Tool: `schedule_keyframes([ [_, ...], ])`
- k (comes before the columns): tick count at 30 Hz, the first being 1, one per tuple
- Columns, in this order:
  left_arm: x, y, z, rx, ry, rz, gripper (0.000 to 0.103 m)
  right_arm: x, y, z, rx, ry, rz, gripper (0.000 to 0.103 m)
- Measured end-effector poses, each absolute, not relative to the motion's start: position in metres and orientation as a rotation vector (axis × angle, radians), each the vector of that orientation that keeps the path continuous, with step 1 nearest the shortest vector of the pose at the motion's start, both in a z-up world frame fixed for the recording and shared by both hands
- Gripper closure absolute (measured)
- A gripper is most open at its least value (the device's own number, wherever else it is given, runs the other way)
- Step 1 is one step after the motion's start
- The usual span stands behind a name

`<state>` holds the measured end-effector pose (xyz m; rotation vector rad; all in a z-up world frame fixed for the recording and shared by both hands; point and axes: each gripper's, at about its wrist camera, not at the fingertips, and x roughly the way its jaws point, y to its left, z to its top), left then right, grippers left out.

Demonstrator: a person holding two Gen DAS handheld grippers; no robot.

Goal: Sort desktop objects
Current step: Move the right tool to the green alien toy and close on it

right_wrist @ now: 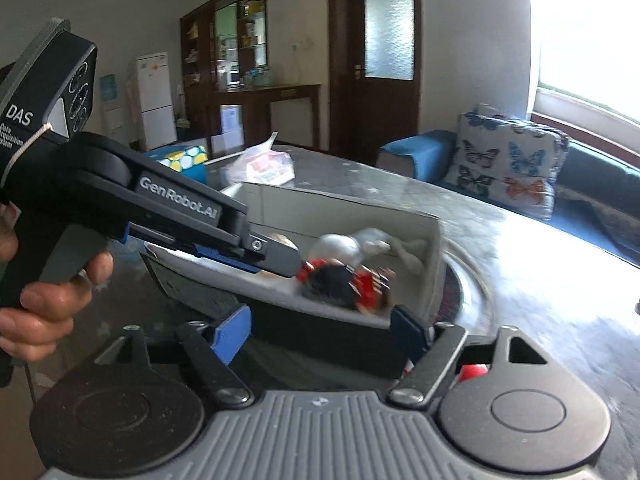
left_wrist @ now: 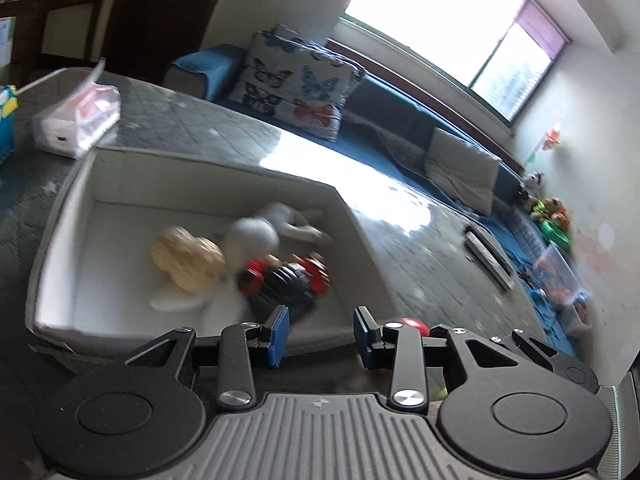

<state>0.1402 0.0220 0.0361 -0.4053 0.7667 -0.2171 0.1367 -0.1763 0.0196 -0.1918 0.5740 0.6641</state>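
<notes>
A grey open box sits on the dark table. Inside it lie a red and black toy car, a white plush toy and a tan woven toy. My left gripper is open and empty, just above the box's near wall. In the right wrist view the box holds the car and the plush. My right gripper is open and empty at the box's near wall. The left gripper reaches over the box from the left. A small red object lies under the right finger, also in the right wrist view.
A tissue pack and a blue patterned box stand on the table beyond the grey box. A blue sofa with a butterfly cushion runs along the window. Two flat grey remotes lie at the table's right. A person's hand holds the left gripper.
</notes>
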Motion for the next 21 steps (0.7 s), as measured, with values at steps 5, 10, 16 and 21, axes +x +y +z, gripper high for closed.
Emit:
schedule_keyframes([
  [5,0.134,-0.013,0.025,-0.377,0.809,-0.29,0.065,0.119,-0.21,0.012,-0.178,0.573,0.59,0.02],
  [10,0.136,-0.044,0.015,-0.364,0.849,-0.359,0.065,0.108,-0.246,0.005,-0.146,0.577,0.493,0.019],
  [16,0.143,-0.08,0.004,-0.347,0.892,-0.431,0.065,0.109,-0.278,-0.009,-0.116,0.607,0.403,0.019],
  [21,0.153,-0.099,-0.002,-0.334,0.926,-0.455,0.065,0.113,-0.293,-0.024,-0.087,0.641,0.383,0.019],
])
